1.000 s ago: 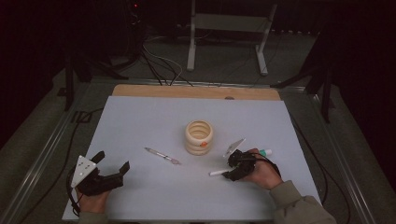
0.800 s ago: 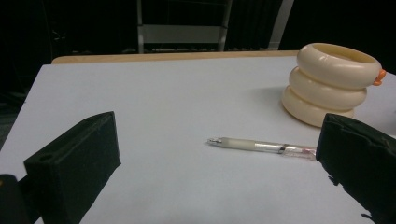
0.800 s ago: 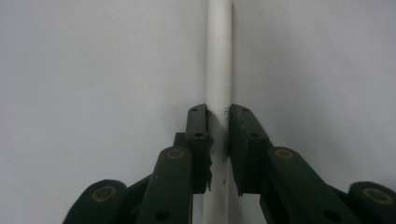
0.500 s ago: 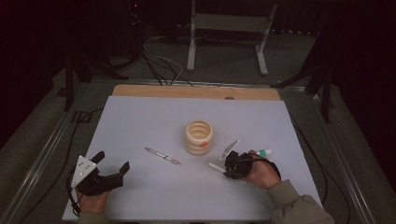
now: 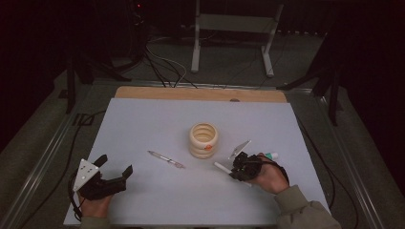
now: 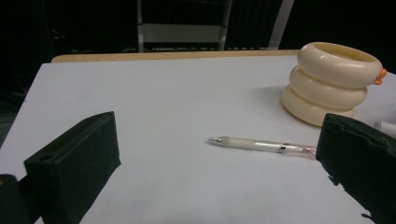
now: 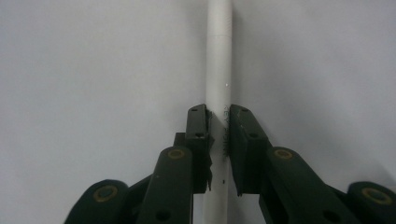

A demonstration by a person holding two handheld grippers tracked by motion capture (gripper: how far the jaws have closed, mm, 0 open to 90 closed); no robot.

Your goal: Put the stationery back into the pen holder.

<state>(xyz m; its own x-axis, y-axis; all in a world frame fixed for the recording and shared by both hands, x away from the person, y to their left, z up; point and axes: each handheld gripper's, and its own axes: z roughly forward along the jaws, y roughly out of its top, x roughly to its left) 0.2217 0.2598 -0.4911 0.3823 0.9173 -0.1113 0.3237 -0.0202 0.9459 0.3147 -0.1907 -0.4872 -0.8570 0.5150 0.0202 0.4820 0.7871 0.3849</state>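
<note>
My right claw (image 7: 218, 144) pinches the white pen (image 7: 218, 70) mid-barrel so it lifts level toward the cup (image 5: 203, 140). My left claw (image 5: 116, 168) rests agape, facing the clear pen (image 6: 261, 145).

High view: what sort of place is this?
Probably a lab or recording studio: a white-topped table in a dark room, loose cables on the floor and a metal stand behind it.
</note>
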